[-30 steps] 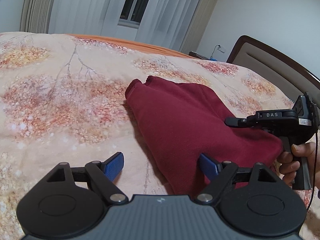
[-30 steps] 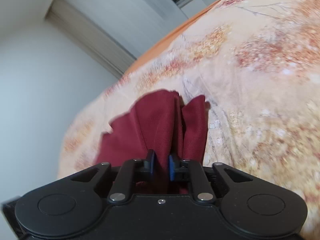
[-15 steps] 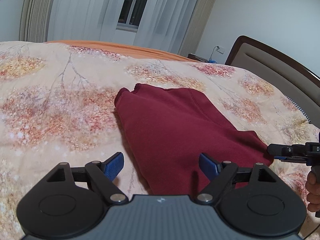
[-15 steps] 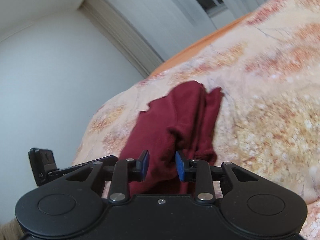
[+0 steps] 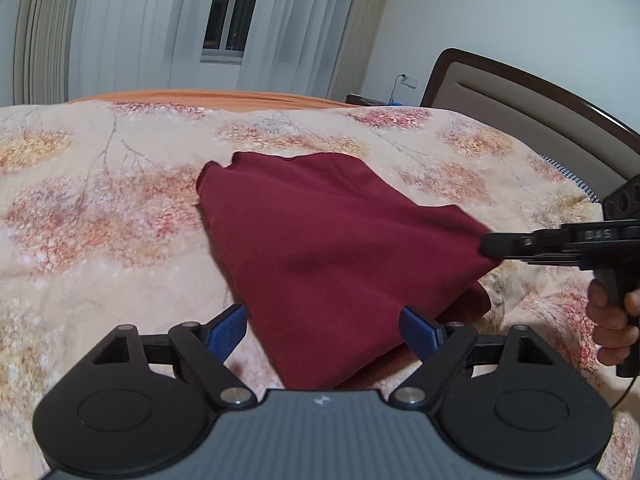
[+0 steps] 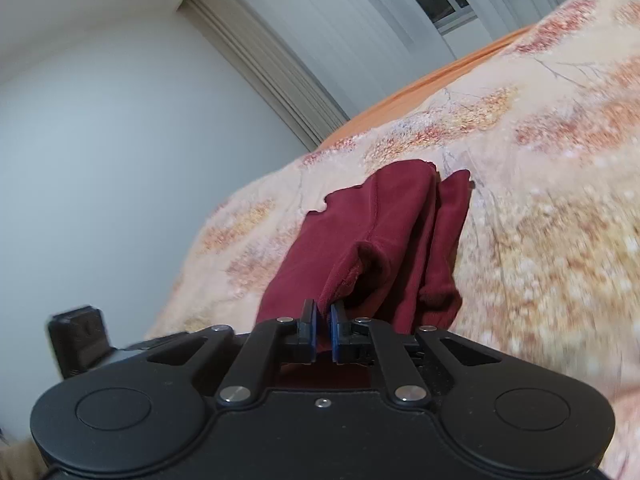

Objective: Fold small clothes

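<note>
Maroon fabric, a small garment, lies on the floral bedspread, with its near hem just in front of the left gripper and its far end toward the middle of the bed. In the left wrist view, the left gripper's blue pads stand wide apart; the near hem of the garment falls between them, but neither pad presses on it. In the right wrist view, the right gripper has its jaws drawn together on a bunched corner of the garment, and a thin strip of cloth shows between the blue pads. Seen from the left wrist, that corner is lifted and pulled taut toward the right side of the bed, while the rest of the cloth rests on the bedspread. The step in hand appears to be a grasp-and-draw: one corner is secured, probably to spread or turn the piece for a fold. The next move likely calls for the left gripper to close on the near hem, so that both ends are controlled before the cloth is carried over. Beyond the garment, the headboard and curtains are visible. What type of garment this is cannot be determined. Its underside and lower layers are hidden, the right gripper's body is cut off at the frame edge in the left wrist view, and only part of the person's hand shows.
</note>
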Demonstrator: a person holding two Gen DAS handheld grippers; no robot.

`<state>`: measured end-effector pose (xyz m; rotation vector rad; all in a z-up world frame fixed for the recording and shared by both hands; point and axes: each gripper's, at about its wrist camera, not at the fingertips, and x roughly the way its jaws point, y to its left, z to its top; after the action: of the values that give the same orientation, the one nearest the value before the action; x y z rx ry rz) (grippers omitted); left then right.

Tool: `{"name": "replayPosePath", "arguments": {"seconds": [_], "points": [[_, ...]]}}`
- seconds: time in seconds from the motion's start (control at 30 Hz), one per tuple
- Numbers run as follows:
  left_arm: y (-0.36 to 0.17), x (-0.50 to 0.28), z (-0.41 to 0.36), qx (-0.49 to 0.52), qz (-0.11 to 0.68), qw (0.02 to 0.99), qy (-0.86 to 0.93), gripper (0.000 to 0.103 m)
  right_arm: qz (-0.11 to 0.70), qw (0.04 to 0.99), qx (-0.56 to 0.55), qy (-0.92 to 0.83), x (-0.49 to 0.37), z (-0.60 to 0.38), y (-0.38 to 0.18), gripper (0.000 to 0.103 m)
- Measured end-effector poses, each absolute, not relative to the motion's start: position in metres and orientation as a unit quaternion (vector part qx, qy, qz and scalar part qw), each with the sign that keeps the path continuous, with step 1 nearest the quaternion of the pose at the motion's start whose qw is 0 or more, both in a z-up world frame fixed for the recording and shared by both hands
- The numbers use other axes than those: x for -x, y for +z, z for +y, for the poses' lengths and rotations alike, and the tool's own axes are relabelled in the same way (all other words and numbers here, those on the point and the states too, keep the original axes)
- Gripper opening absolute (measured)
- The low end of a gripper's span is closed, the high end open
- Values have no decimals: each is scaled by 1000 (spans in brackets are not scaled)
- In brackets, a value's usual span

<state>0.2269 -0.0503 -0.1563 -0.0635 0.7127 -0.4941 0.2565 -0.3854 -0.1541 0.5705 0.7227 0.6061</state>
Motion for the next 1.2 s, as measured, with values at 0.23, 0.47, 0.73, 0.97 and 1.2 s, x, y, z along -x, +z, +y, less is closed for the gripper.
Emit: {"name": "replayPosePath", "arguments": {"seconds": [0.23,0.47,0.73,0.97,1.2], "points": [[-164,-231,-45,33,363,903,-229,90,408,840,-278,225,-243,-395,-191,9],[-166,-225,-51,32,357,900,-247,90,358,862,-267,239,-265,-388,-162,20],[-183,-215,-80,-26,365,890,-270,77,377,851,-283,234,-302,-377,-178,8],[-186,-224,-59,-3,382,888,-257,50,391,845,-299,209,-294,-390,-191,7],[-180,-201,-40,13,383,883,-270,55,331,873,-291,208,-288,-400,-163,31]]}}
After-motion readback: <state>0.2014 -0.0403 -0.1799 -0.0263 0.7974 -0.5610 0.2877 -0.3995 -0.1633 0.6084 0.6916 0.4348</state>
